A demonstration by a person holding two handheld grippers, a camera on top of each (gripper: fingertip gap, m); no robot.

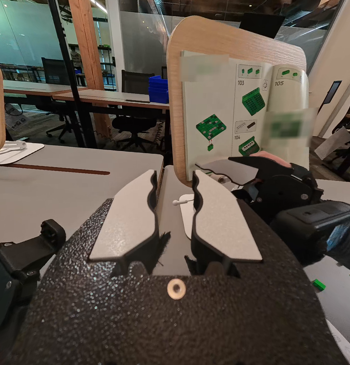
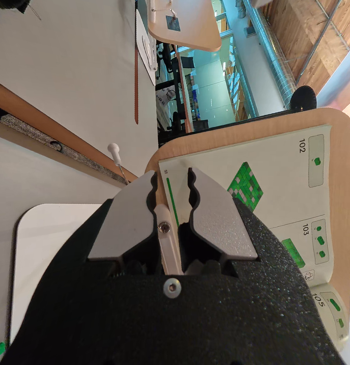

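Right wrist view: the booklet point(image 2: 209, 158) stands open against a wooden stand point(image 2: 343, 177) on the table point(image 1: 51, 197). The camera is rolled, so the pages run sideways. The right gripper point(image 2: 171, 173) is at the booklet's lower corner with its jaws spread. One finger lies over the printed page and the other lies outside the stand's edge, so the page edge and the stand's rim sit in the gap. A white arm point(image 2: 166, 237) with a screw also runs up between the jaws, at the foot of the stand. Nothing is pinched.

Handling note, as a judgement: the page is thin and will flex, and the white arm shares the gap with it, so a closing jaw could meet either one.

Beside the stand, a white pin point(image 2: 113, 148) on a thin wire points away from it. A white plate point(image 2: 51, 237) lies under the gripper body.

Left wrist view: the left gripper point(image 1: 174, 175) hovers over the table with its jaws spread and empty, aimed at the pin and the stand's near edge. A green brick point(image 1: 319, 285) lies on the table, well apart to the right.

Limits of view:
- Whether either right finger touches paper or wood cannot be told.
- The booklet's right-hand page curls out of frame, and blur patches cover part of the booklet.
- The stand's foot is hidden behind both grippers.
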